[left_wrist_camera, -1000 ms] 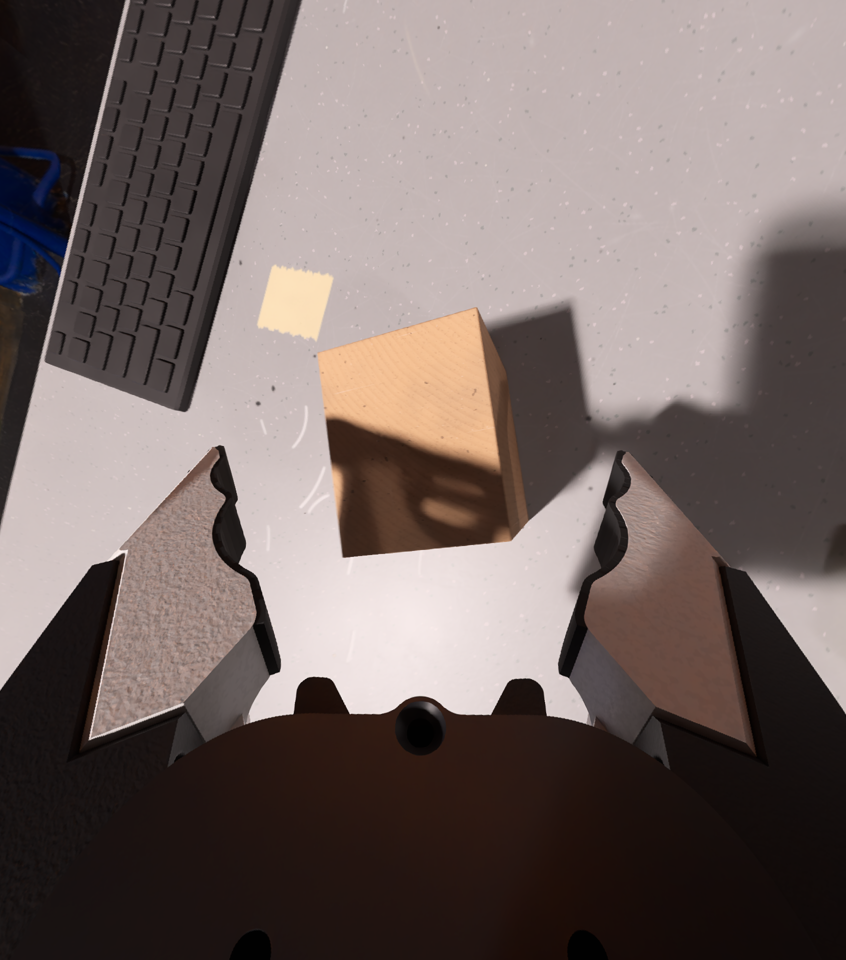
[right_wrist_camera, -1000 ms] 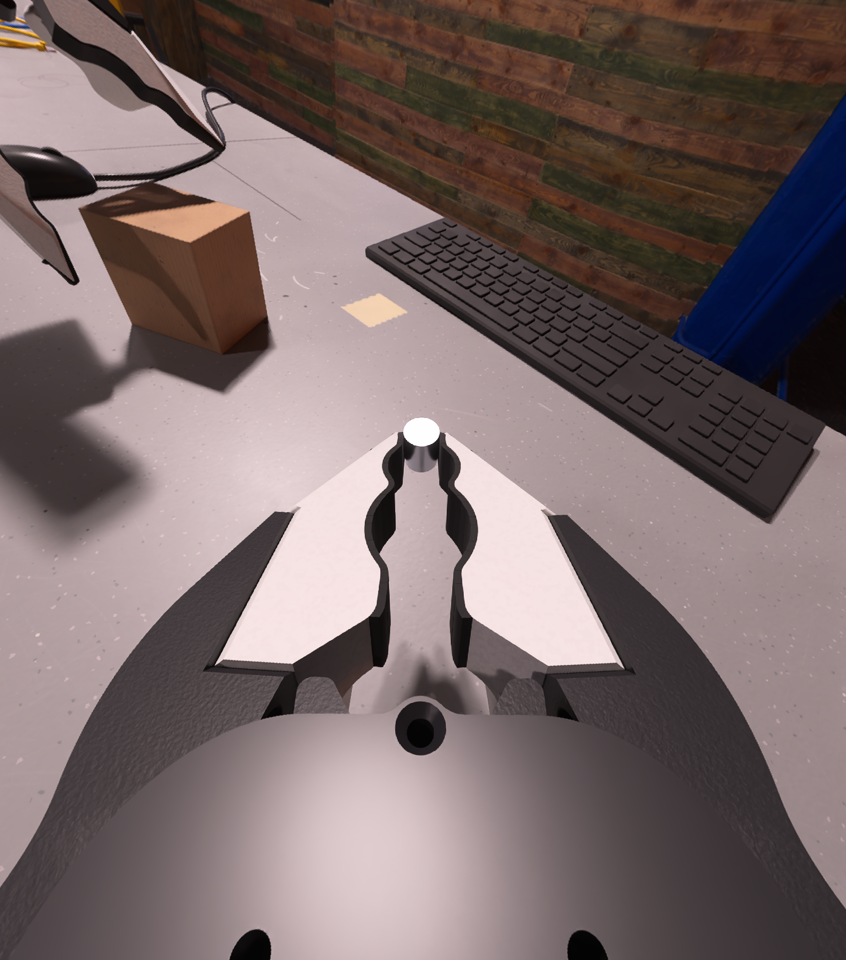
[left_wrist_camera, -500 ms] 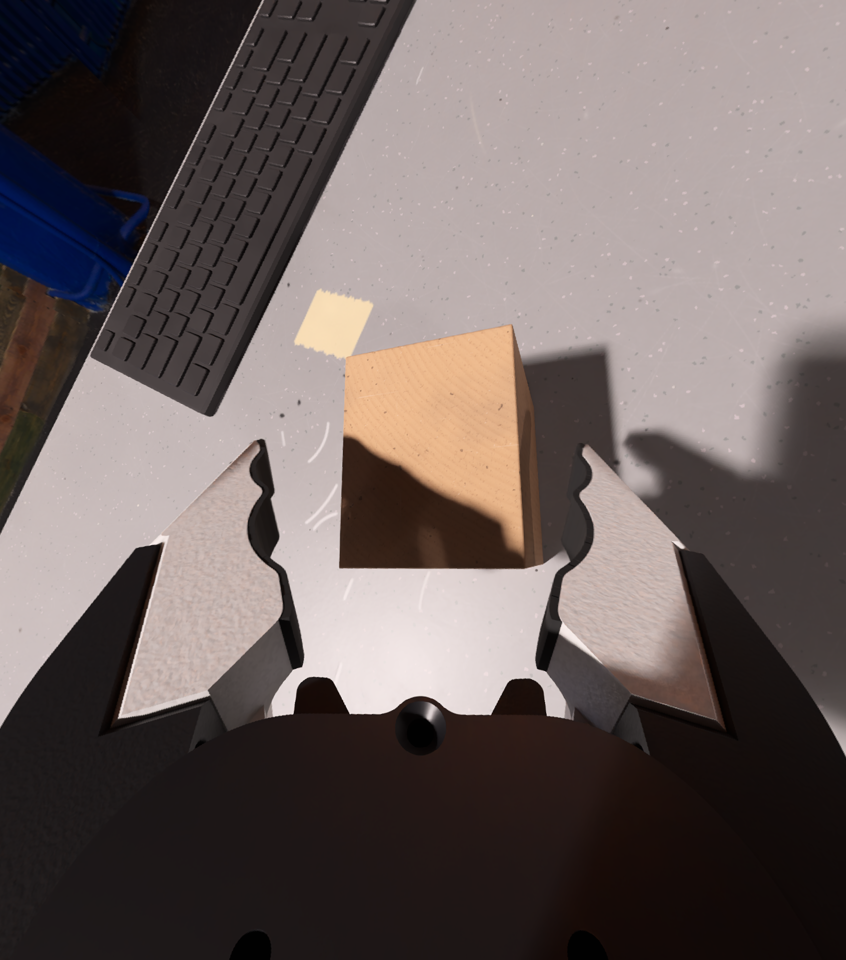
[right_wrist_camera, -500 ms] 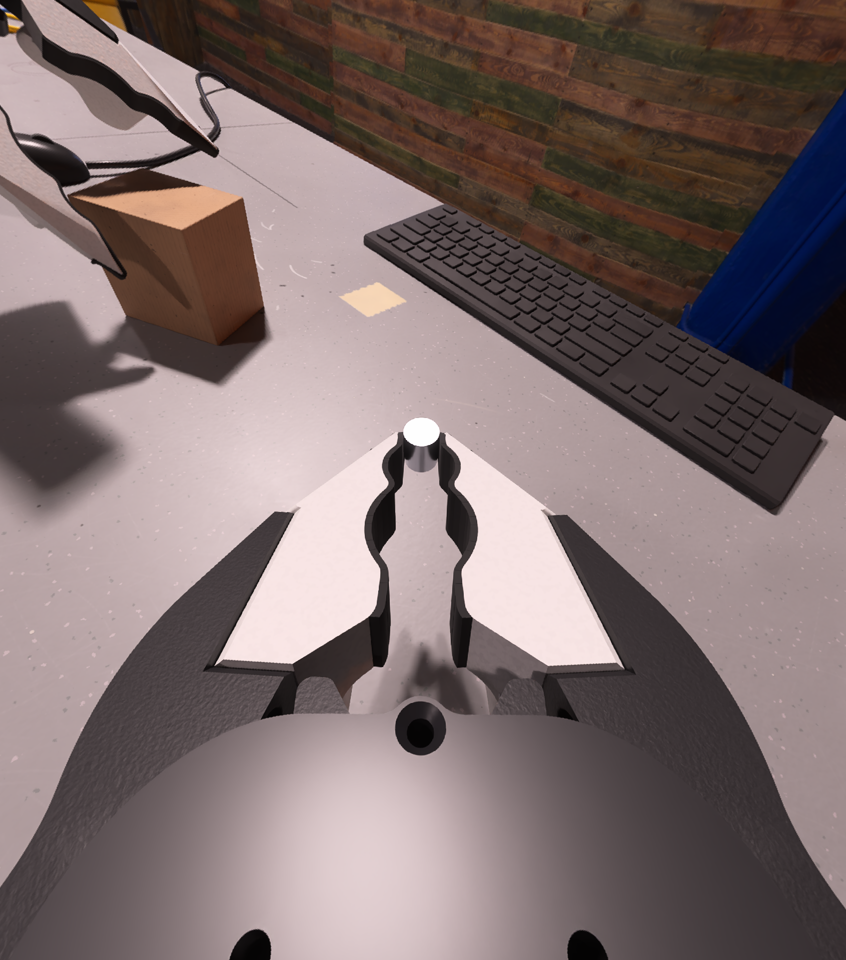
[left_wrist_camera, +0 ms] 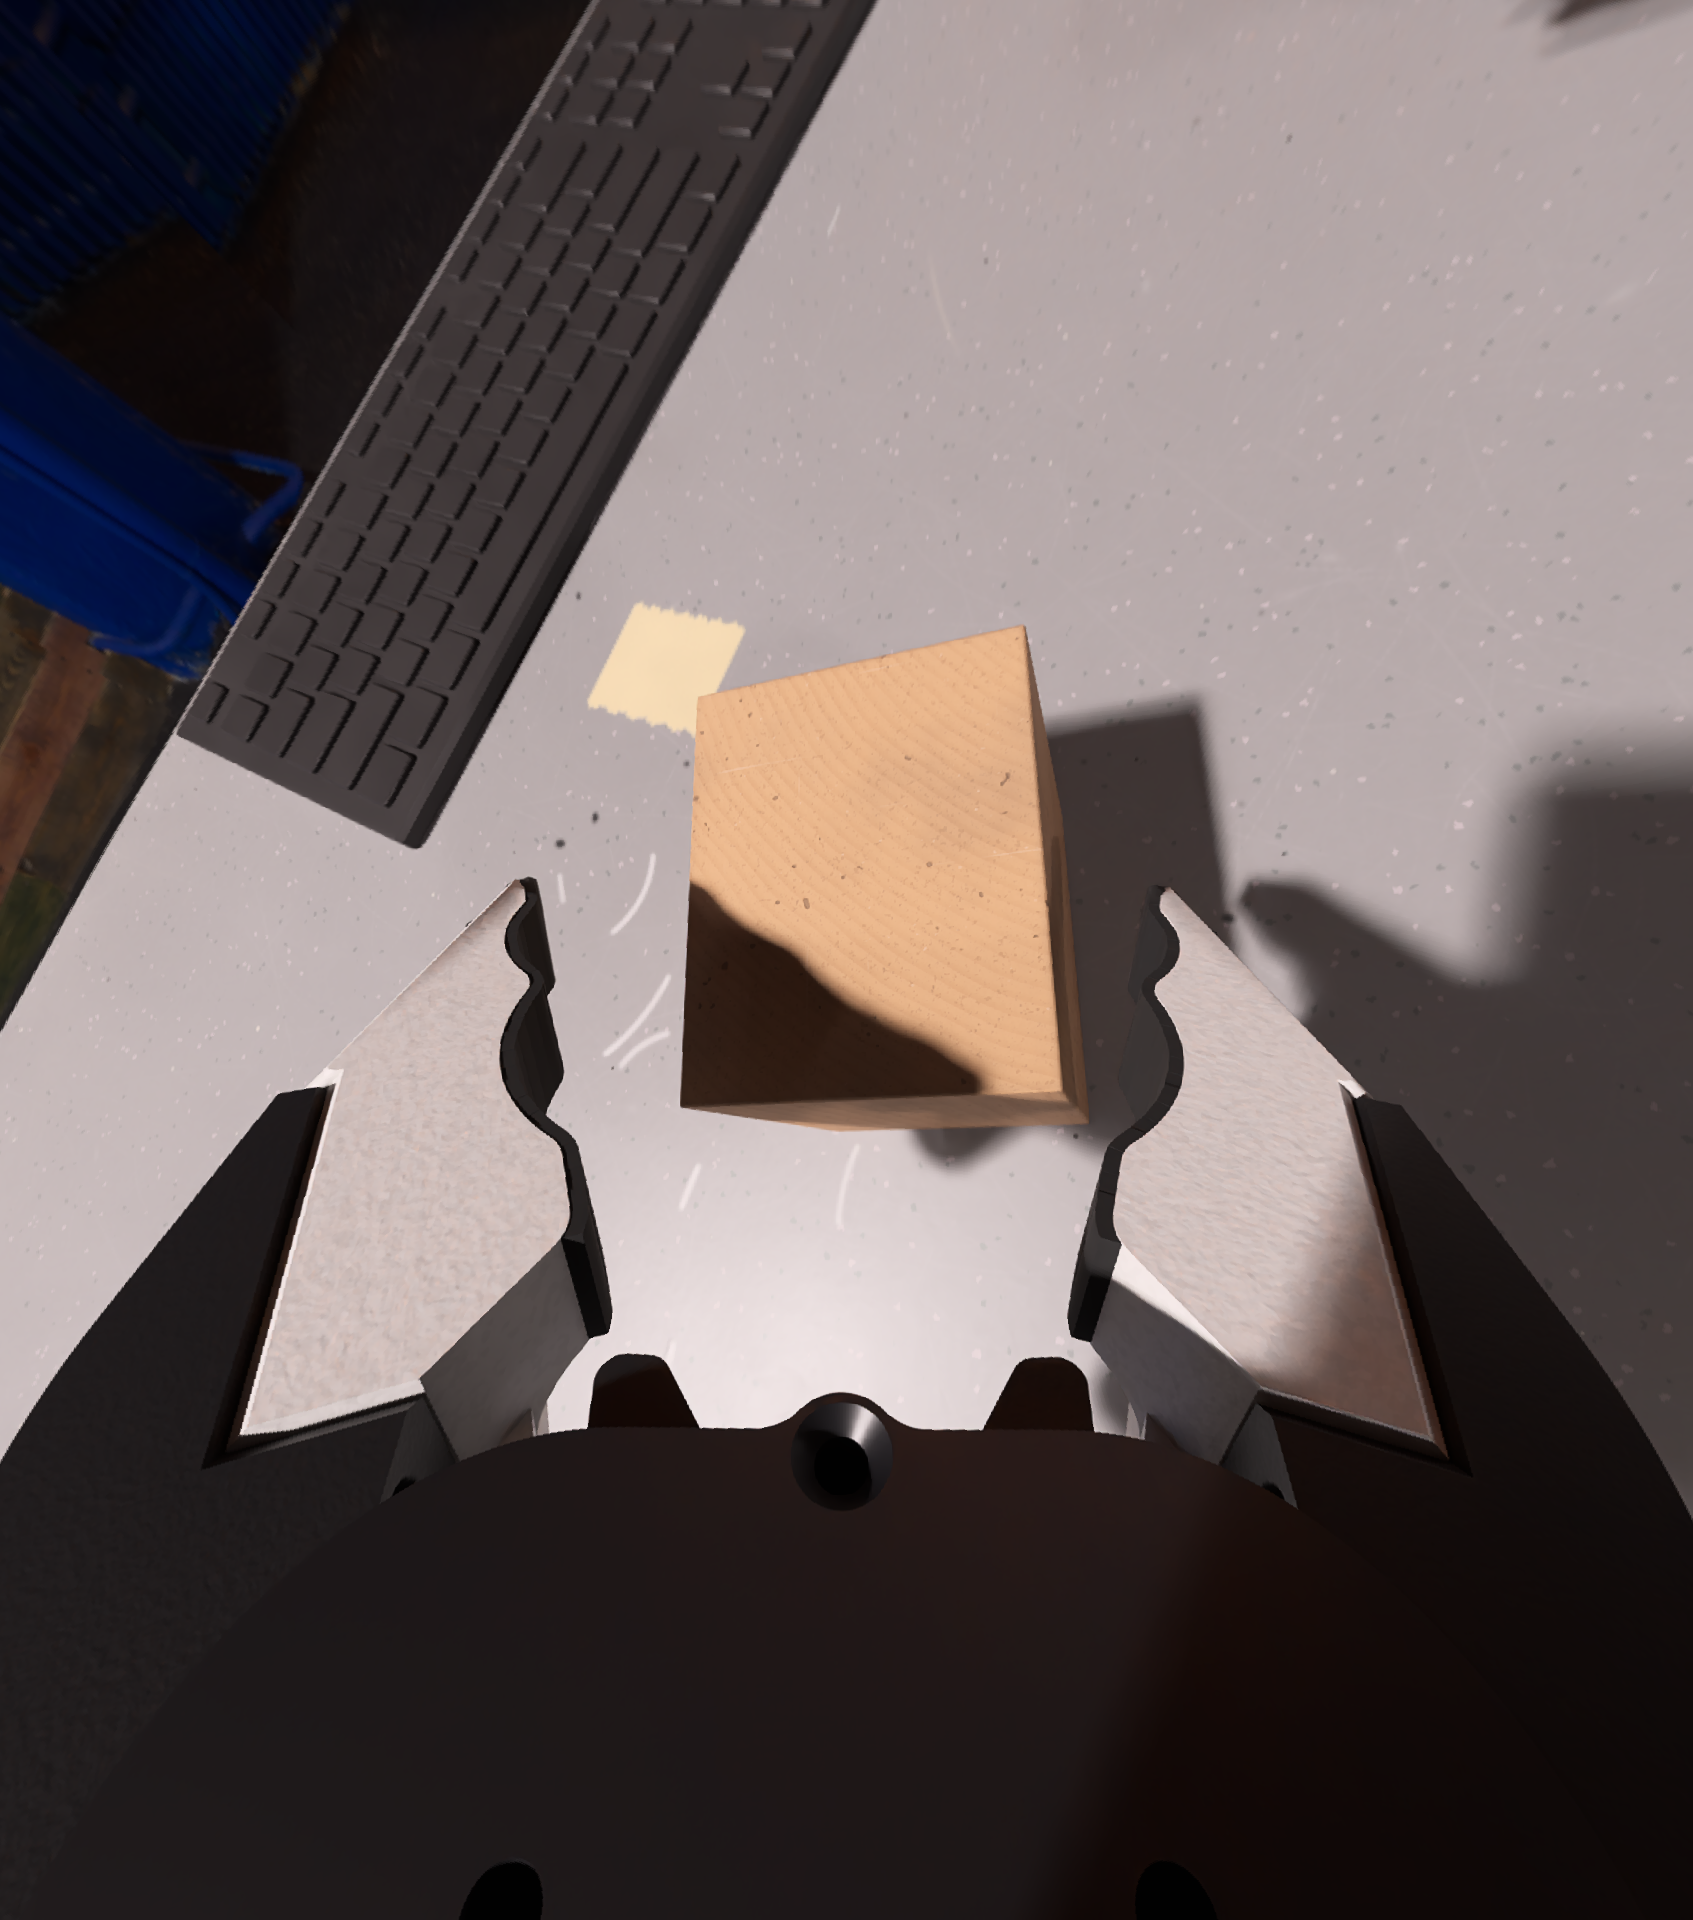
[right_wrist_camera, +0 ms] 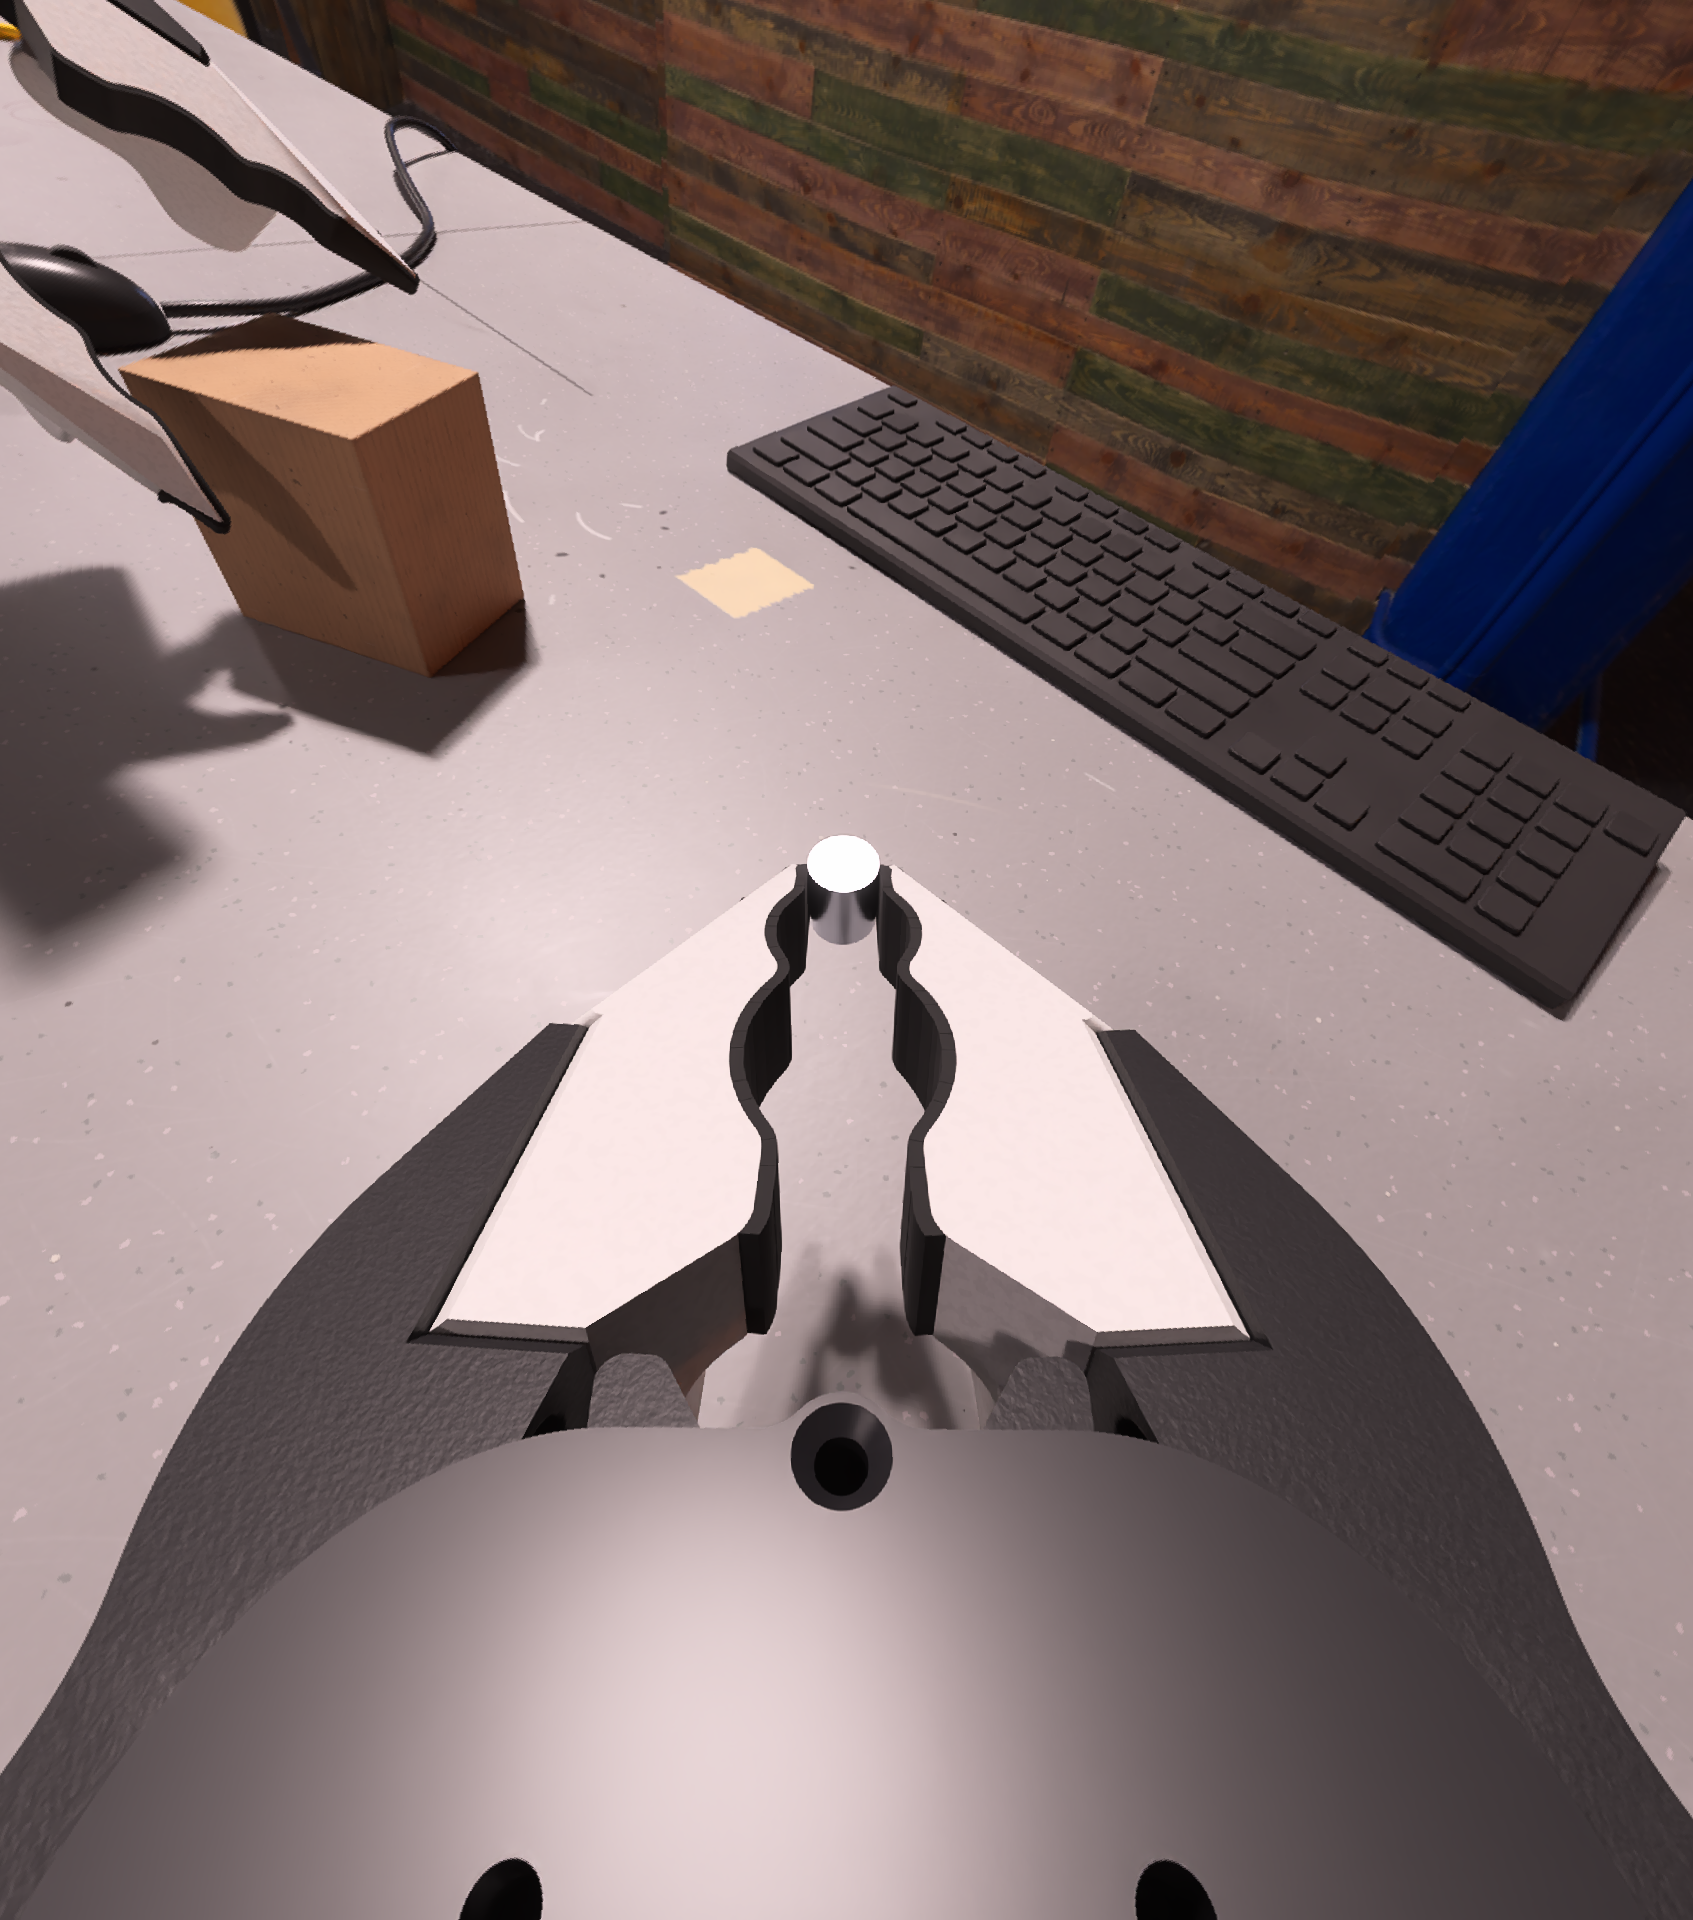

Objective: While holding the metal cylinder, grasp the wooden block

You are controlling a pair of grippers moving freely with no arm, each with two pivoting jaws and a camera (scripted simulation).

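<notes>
The grey desk [right_wrist_camera: 1185, 1039] carries a black keyboard [right_wrist_camera: 1185, 665] along its far edge. Toward the far left corner stands the wooden block [left_wrist_camera: 873, 904], under the left gripper [left_wrist_camera: 842, 914], whose fingers are spread wide on either side without touching. The right gripper [right_wrist_camera: 842, 883] pinches the small metal cylinder [right_wrist_camera: 842, 894] mid-desk.

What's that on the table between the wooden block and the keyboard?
A small pale-yellow paper square lies flat between the wooden block and the keyboard, touching neither in the right wrist view.
</notes>
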